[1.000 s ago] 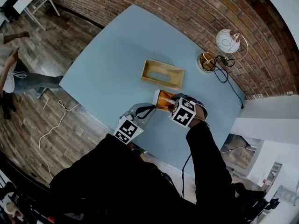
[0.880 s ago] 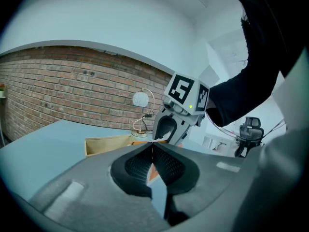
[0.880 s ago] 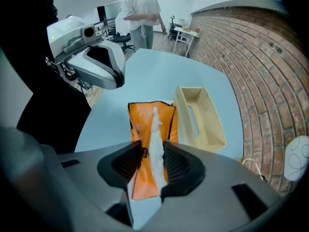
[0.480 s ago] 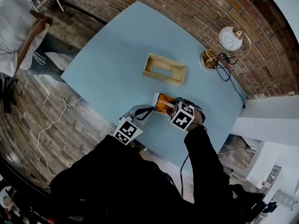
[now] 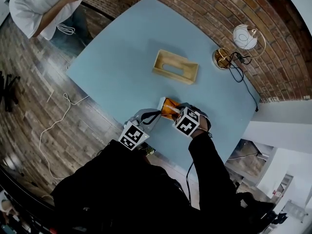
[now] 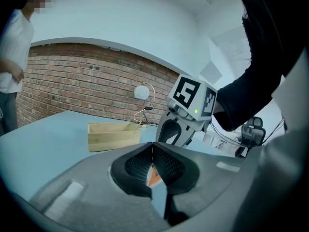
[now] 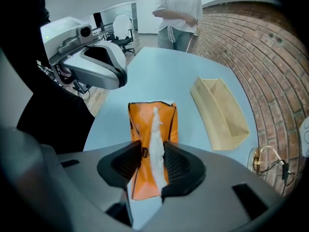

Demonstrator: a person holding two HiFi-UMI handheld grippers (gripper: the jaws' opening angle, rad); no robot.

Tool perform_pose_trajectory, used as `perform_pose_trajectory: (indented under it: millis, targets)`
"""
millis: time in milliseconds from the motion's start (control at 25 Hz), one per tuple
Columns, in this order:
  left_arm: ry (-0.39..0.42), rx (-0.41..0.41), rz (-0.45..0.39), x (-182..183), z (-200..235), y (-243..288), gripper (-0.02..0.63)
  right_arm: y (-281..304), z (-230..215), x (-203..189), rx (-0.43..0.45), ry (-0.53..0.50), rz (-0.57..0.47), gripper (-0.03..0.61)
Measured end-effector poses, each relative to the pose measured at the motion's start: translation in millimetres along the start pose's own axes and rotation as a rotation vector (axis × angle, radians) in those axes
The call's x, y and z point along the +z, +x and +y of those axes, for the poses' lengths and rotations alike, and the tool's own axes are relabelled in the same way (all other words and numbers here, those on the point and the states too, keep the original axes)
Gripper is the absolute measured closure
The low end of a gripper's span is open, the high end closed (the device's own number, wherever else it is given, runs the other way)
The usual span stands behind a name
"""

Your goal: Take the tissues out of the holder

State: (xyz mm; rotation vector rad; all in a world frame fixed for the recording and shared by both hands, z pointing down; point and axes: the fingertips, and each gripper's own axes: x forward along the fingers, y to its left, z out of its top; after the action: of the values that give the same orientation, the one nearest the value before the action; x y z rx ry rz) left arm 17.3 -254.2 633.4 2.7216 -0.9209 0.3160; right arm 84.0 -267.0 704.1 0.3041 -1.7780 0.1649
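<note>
An orange tissue pack lies on the blue table, a white tissue sticking out of its slit. My right gripper is shut on the near end of the pack, a pad pressed on each side. In the head view the pack sits just ahead of my right gripper. My left gripper is shut, pads touching, close by the pack's left edge; I see nothing held in it. The empty wooden holder stands apart, farther back.
A lamp with a white globe and a black cable sits at the table's far right corner by the brick wall. A person in white stands beyond the far left edge. A white cord lies on the floor.
Both grippers and the pack stay put. The person in white has walked closer to the table's far left corner. My head view has shifted slightly.
</note>
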Motion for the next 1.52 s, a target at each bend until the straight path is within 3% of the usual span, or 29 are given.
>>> perform_pose_trajectory:
  millis: [400, 920, 1200, 1360, 1520]
  targets:
    - [0.001, 0.011, 0.004, -3, -3, -8, 0.604, 15, 22, -1, -0.013, -0.015, 0.013, 0.433]
    - [0.010, 0.016, 0.013, -1, 5, -10, 0.604, 37, 39, -2, 0.044, -0.028, 0.010, 0.416]
    - [0.028, -0.007, 0.023, 3, 3, -8, 0.604, 39, 40, -1, 0.070, -0.003, -0.014, 0.383]
    - [0.036, -0.021, 0.027, 7, 3, -3, 0.604, 42, 41, 0, 0.092, 0.022, -0.037, 0.314]
    - [0.047, -0.039, 0.032, 12, 4, 3, 0.604, 39, 41, 1, 0.106, 0.041, -0.076, 0.290]
